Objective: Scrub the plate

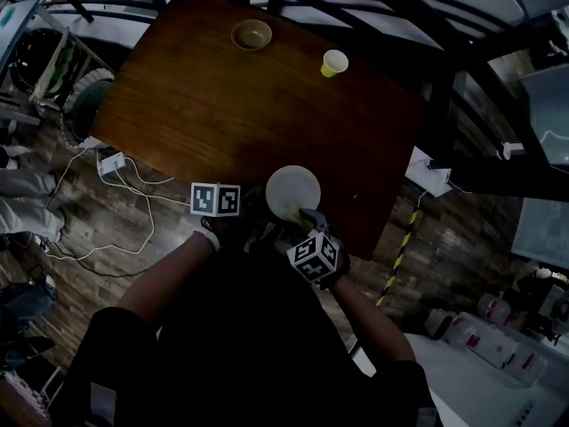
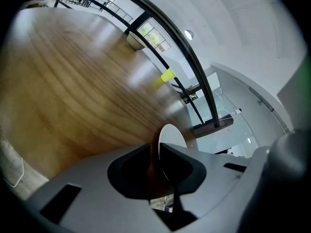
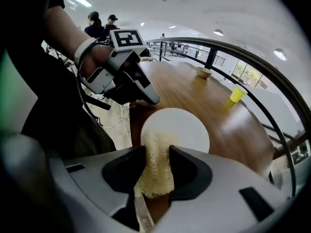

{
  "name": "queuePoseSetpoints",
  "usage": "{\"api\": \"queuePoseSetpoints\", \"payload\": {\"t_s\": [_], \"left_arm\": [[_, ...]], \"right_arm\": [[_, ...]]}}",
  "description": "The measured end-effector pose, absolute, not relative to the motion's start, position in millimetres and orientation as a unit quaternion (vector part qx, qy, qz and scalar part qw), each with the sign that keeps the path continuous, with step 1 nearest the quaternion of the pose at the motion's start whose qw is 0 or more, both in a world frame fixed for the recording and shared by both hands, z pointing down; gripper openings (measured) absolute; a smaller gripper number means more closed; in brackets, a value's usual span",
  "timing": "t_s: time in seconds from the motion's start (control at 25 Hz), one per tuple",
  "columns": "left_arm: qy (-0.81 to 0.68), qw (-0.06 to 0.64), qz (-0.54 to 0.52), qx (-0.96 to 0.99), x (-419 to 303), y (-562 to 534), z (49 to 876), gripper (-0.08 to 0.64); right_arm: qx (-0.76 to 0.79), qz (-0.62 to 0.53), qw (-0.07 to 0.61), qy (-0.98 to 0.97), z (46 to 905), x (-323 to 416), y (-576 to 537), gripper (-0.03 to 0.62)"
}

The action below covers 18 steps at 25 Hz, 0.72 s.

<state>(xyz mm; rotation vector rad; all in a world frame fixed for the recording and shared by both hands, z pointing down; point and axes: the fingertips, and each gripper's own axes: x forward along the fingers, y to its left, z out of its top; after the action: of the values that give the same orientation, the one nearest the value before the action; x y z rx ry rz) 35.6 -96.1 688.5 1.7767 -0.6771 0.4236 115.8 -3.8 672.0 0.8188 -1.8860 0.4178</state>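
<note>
Far left, on the floor: white power strip with trailing cables (image 1: 111, 162), well clear of the work.

Left gripper (image 2: 156, 144): jaws pressed together on the near-left rim of the round white plate (image 3: 182, 127). From this gripper's camera the plate shows almost edge-on between them. The grip looks firm and bites the rim only.

The plate sits at the near edge of the dark brown wooden table (image 1: 222, 105), close to the person. I can't tell whether its far side rests on the wood or is lifted a little. The face shows plain white, with no soiling I can make out.

Right gripper (image 3: 156, 147): jaws clamped on a pale yellow fibrous scrubbing pad (image 3: 154, 171). The pad's free end pokes out past the jaw tips and lies on the near part of the plate's face.

Further back, centre to right: small brown bowl (image 1: 252, 35) and yellow paper cup (image 1: 333, 62), both well apart from the plate.

Step in hand, as I judge it: the scrubbing itself, with one gripper steadying and the other applying the pad.

The next move calls for sweeping the pad across the face under light downward pressure. The left pinch has to hold against that drag, since too hard a push near the edge could twist the plate out of the grip.
</note>
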Motion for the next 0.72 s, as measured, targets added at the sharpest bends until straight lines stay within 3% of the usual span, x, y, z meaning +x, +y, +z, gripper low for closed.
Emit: {"api": "queuePoseSetpoints", "payload": {"t_s": [0.36,0.72], "left_arm": [[-0.28,0.561,0.19,0.755,39.6,-87.6,687.4,0.063],[-0.285,0.566,0.189,0.75,34.0,-83.2,688.9,0.063]], "right_arm": [[0.408,0.199,0.489,-0.745,677.1,168.7,-45.9,0.156],[0.41,0.179,0.495,-0.745,682.4,156.0,-90.1,0.156]]}}
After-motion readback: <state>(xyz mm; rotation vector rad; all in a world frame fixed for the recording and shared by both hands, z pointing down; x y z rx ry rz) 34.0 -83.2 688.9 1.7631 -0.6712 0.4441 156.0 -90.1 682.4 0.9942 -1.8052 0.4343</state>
